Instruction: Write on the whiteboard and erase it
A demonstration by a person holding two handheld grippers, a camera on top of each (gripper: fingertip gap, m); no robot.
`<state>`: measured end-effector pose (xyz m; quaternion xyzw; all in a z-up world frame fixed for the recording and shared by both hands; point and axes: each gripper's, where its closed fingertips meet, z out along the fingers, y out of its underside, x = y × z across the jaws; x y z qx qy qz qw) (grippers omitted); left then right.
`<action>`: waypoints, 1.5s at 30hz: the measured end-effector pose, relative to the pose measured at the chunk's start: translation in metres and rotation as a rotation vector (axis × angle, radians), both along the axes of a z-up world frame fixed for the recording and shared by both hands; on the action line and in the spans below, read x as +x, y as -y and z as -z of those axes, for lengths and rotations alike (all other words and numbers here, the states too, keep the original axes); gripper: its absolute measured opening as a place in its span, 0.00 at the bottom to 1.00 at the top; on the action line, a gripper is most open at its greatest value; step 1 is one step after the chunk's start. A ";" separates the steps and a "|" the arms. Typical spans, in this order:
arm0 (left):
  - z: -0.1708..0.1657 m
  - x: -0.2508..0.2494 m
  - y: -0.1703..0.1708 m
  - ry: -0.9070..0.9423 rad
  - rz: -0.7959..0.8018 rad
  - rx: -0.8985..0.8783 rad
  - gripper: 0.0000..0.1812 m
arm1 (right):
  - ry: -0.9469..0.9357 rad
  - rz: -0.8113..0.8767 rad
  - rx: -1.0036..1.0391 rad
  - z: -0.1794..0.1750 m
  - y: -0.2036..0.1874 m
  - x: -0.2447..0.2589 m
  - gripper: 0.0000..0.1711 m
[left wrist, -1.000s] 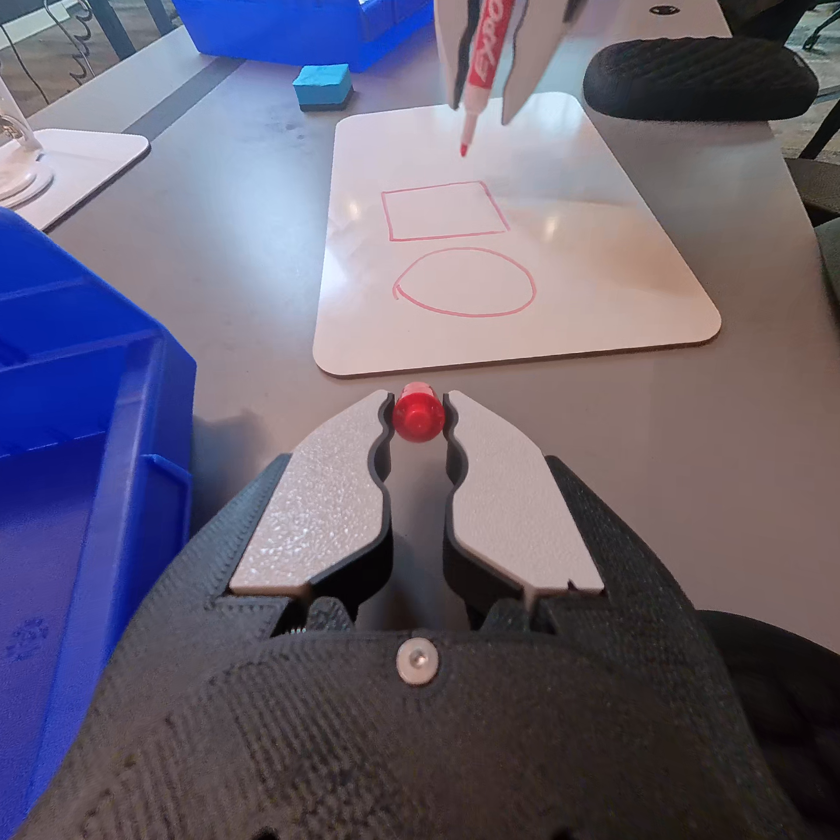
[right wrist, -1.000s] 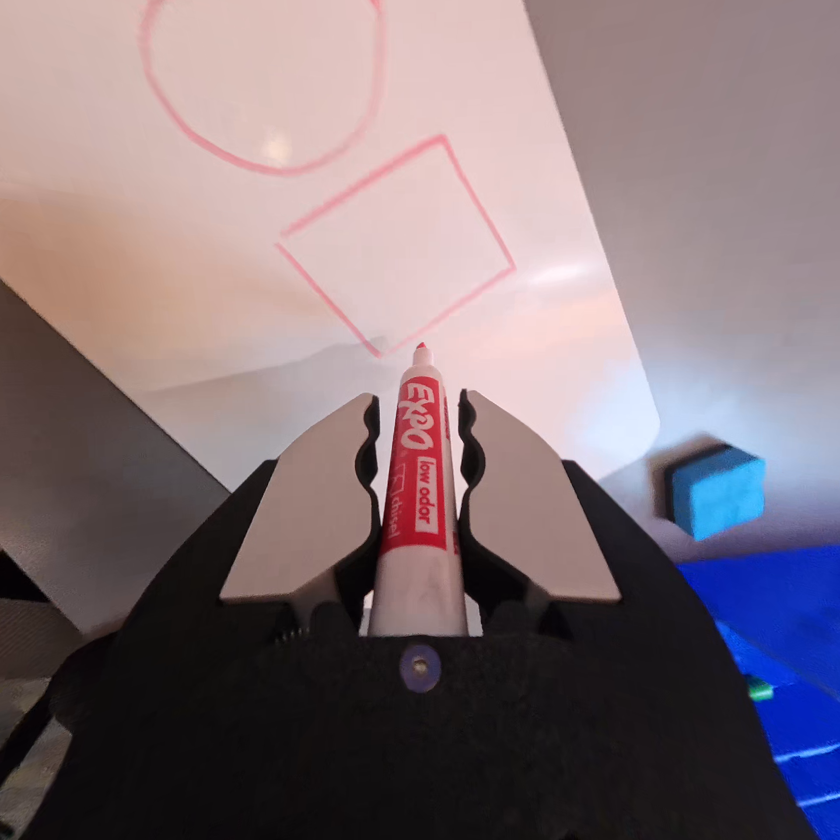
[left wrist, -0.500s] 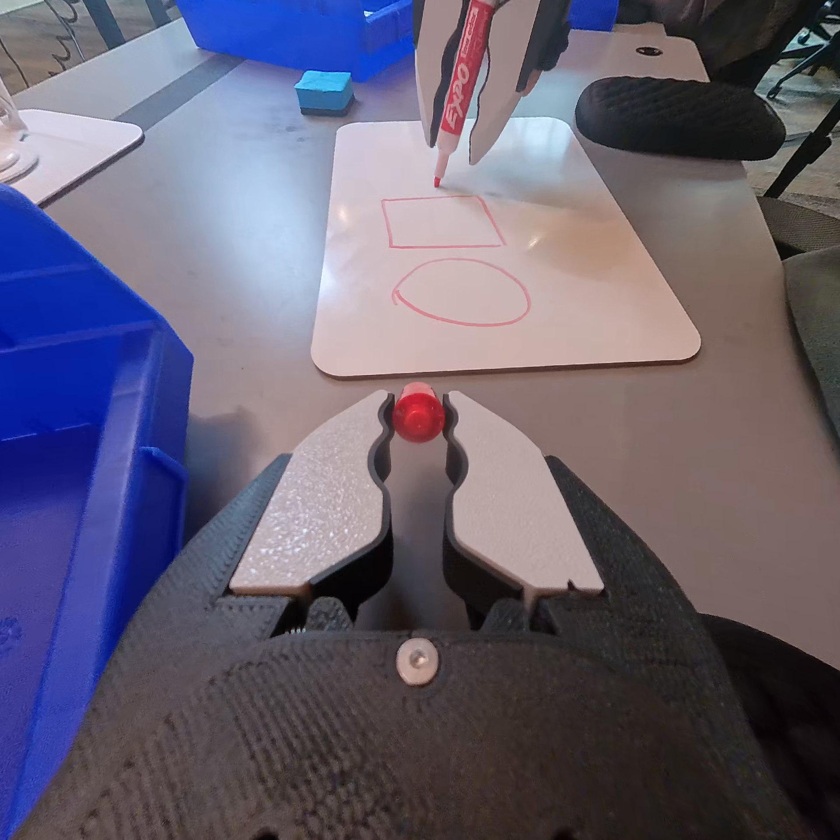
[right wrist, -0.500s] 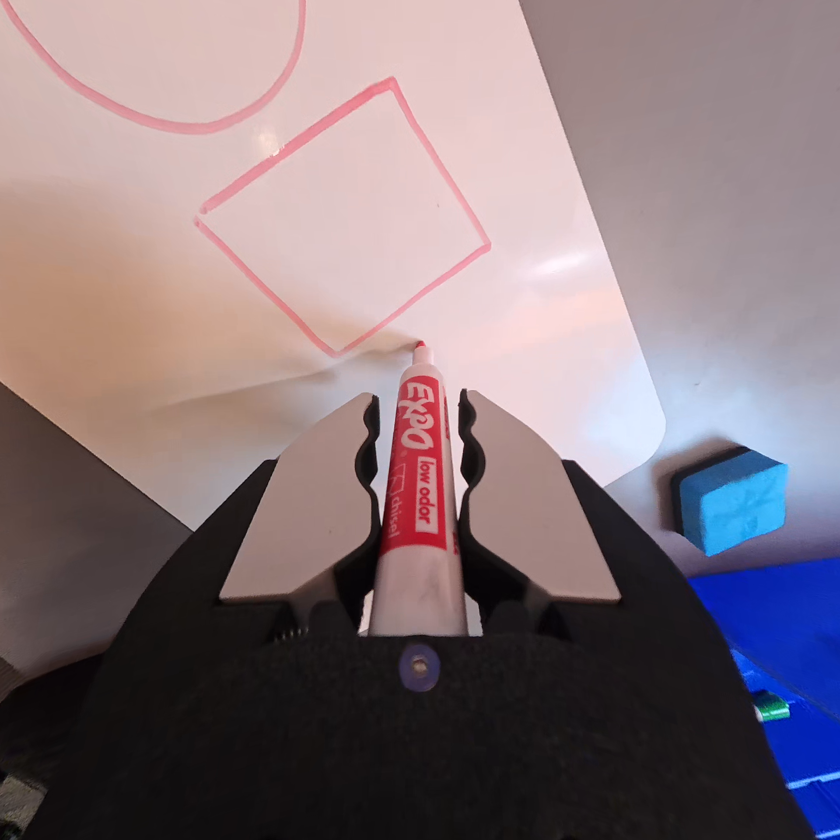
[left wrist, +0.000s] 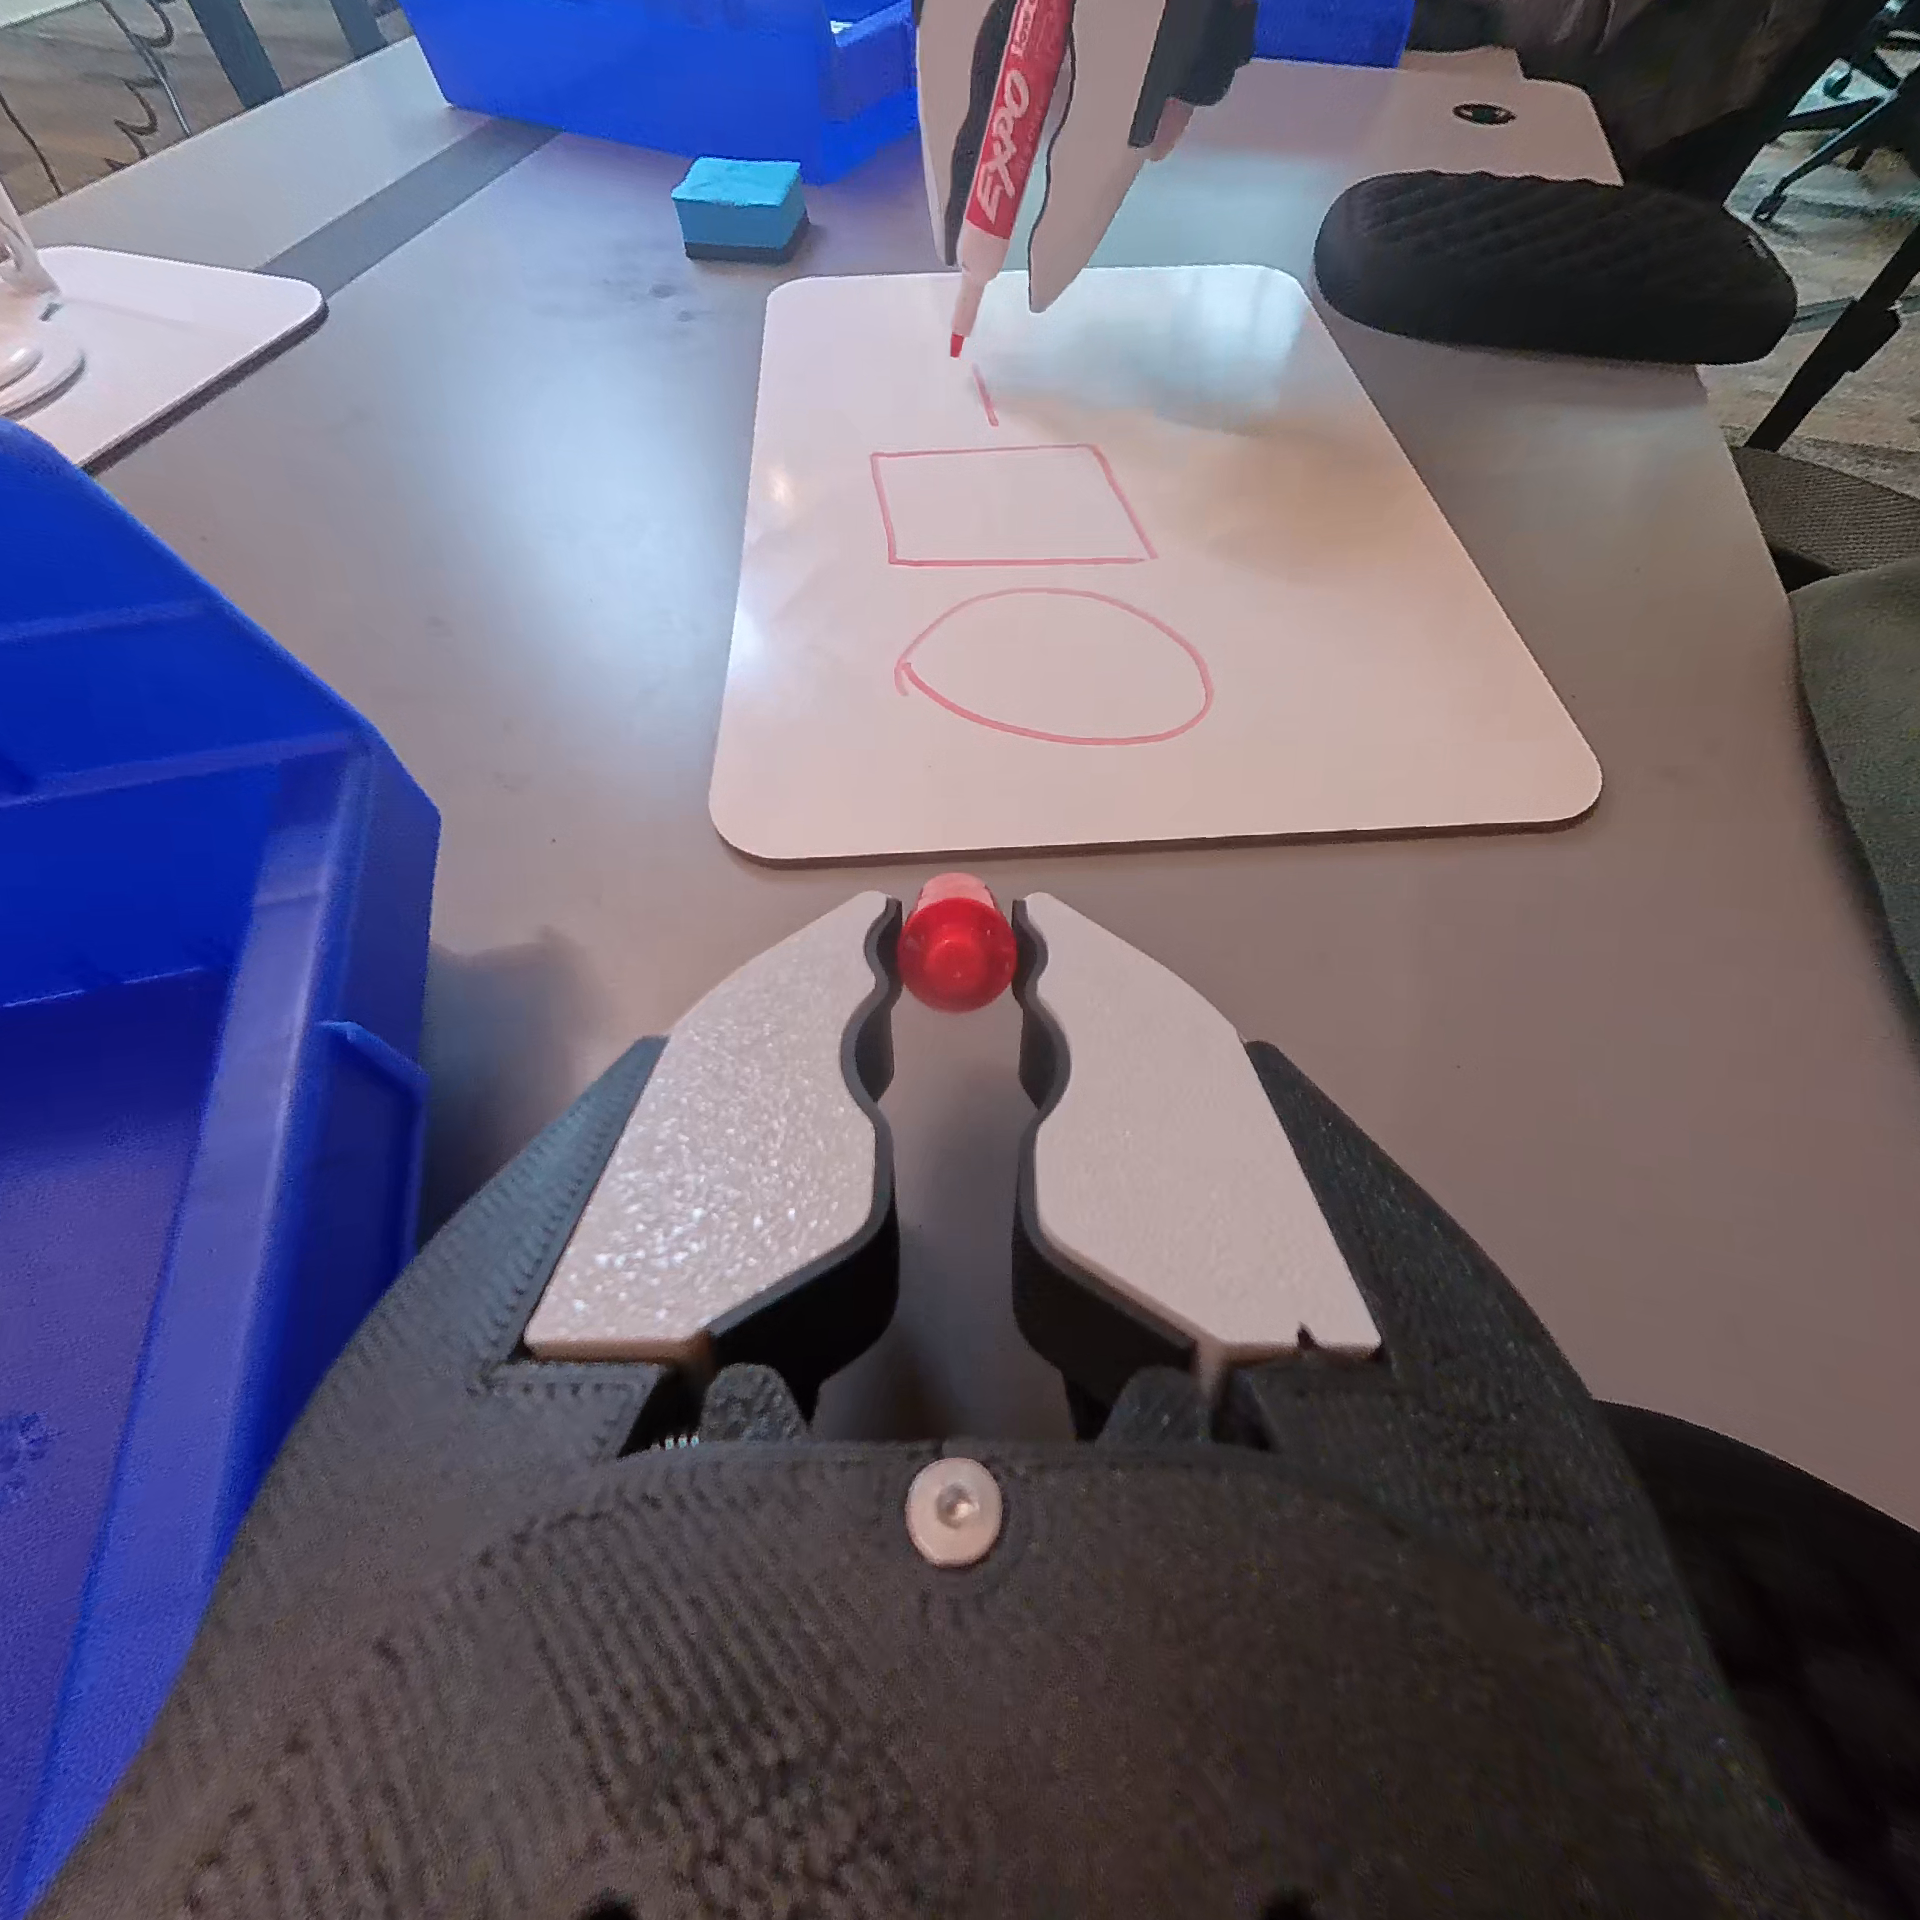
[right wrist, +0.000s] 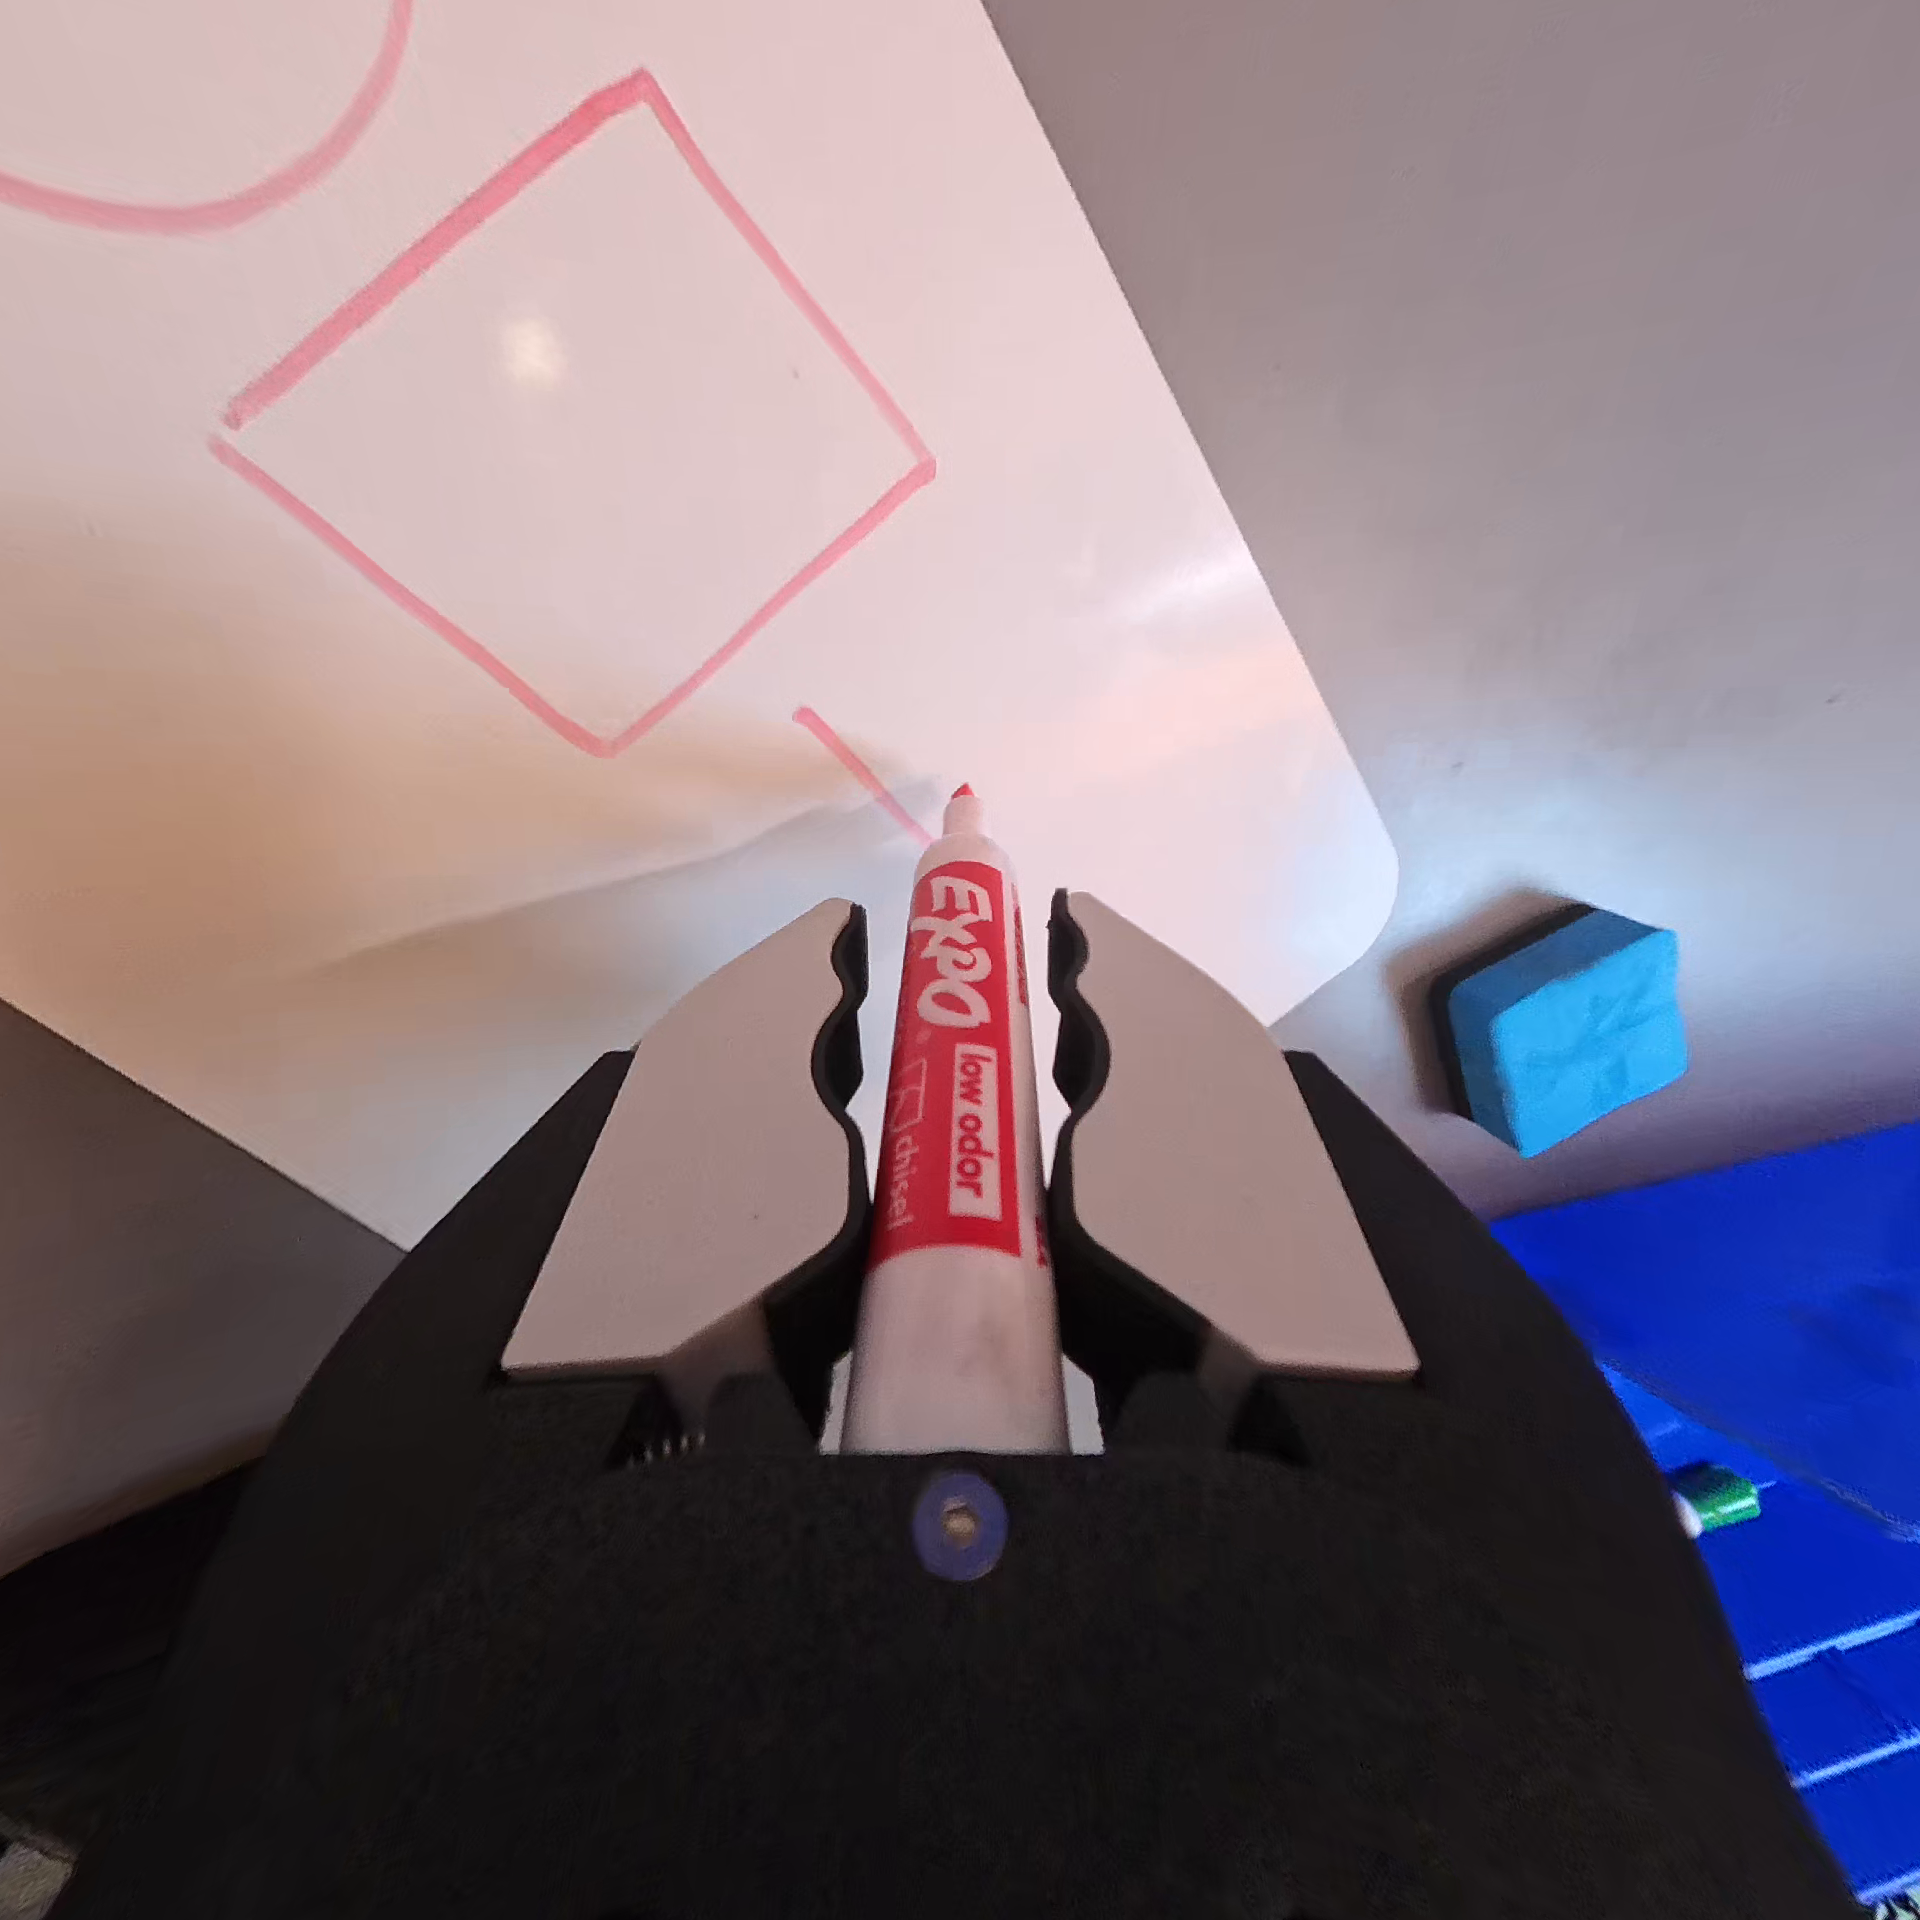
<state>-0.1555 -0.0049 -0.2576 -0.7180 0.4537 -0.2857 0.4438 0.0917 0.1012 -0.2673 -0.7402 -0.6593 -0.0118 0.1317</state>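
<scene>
A white whiteboard (left wrist: 1299, 623) lies flat on the grey table, with a red square (left wrist: 1008, 506), a red circle (left wrist: 1055, 667) and a short red stroke (left wrist: 985, 395) drawn on it. My right gripper (right wrist: 956, 914) is shut on a red marker (right wrist: 956, 1049), tip on the board at the end of the stroke (right wrist: 862, 774). It also shows in the left wrist view (left wrist: 1023, 156) above the board's far end. My left gripper (left wrist: 956, 914) is shut on the red marker cap (left wrist: 956, 956), just before the board's near edge. A blue eraser (left wrist: 740, 208) (right wrist: 1569, 1029) lies beyond the board.
A blue bin (left wrist: 177, 1039) stands close at my left. Another blue bin (left wrist: 665, 73) (right wrist: 1766, 1403) sits past the eraser. A black padded armrest (left wrist: 1548, 265) is at the board's far right. A second white board (left wrist: 156, 332) lies far left. Left tips to right tips: about 25 cm.
The right gripper has drawn a short red stroke beyond the square, moving the marker tip away from the square. The left gripper has held still with the cap.
</scene>
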 end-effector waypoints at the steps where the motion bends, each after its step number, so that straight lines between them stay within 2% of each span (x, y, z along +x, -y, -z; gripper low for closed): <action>1: 0.000 0.000 0.000 0.000 0.000 0.000 0.11 | -0.004 -0.003 -0.003 0.001 0.000 -0.002 0.20; 17: 0.000 0.000 0.002 -0.001 0.001 -0.002 0.11 | 0.048 0.033 -0.022 0.009 0.003 0.023 0.20; 23: 0.000 0.000 0.002 -0.004 0.002 0.001 0.11 | 0.051 -0.027 -0.098 0.008 0.028 0.014 0.20; 30: 0.000 0.000 0.003 -0.008 0.004 0.005 0.11 | 0.020 0.058 -0.005 -0.004 -0.009 0.030 0.20; 45: -0.001 -0.001 0.004 0.007 0.002 -0.009 0.11 | 0.030 0.061 -0.029 0.004 -0.039 0.023 0.20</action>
